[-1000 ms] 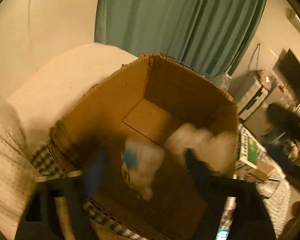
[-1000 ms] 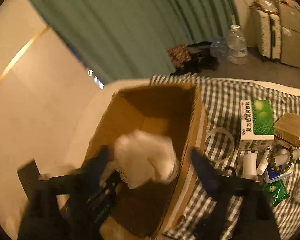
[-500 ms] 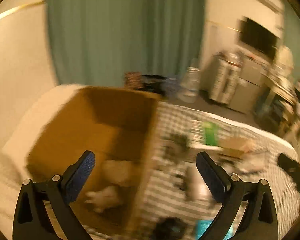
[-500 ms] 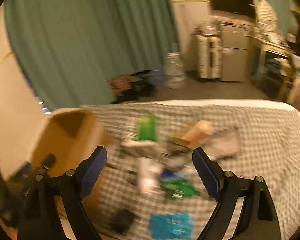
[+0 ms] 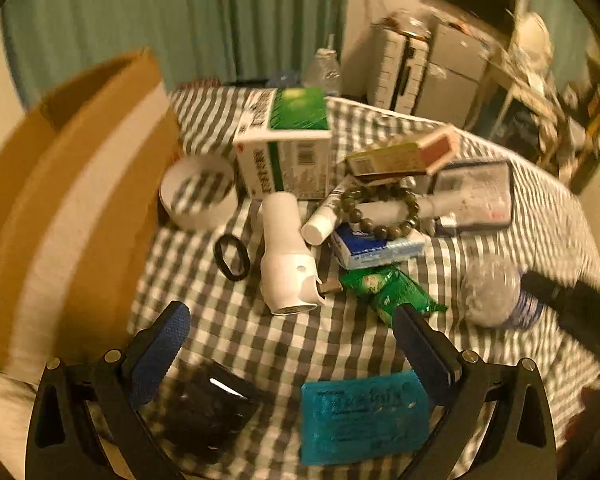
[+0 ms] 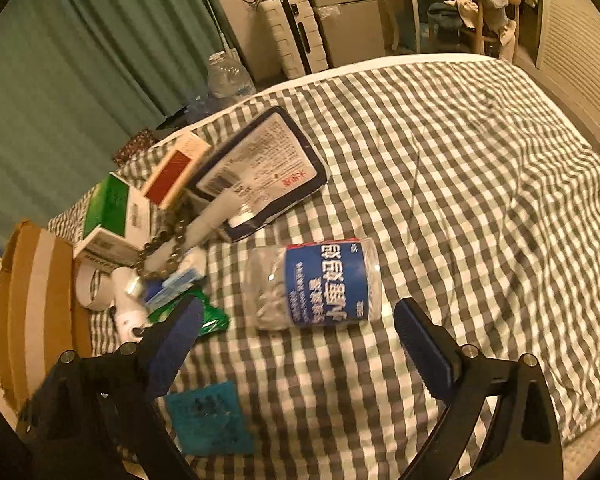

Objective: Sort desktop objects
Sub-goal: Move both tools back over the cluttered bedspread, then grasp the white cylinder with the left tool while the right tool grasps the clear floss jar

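Both hand-held grippers are empty: the left hand-held gripper [image 5: 290, 330] gapes over the white handheld device [image 5: 286, 258], while the right hand-held gripper [image 6: 296, 326], jaws opening, frames the lying cotton-swab jar [image 6: 314, 282]. Remaining clutter sits on the checked bed [image 6: 460, 168] beside the cardboard box [image 5: 72, 208], probably its destination.

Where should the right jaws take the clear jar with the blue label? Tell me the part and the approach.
Grip the clear jar across its blue-labelled middle, coming down from above. It lies on its side on the checked cloth, apart from the pile, so its round flanks are free on both sides. The right gripper, with jaws opening and nothing between them, already frames it; set the pads across the barrel, not its ends.
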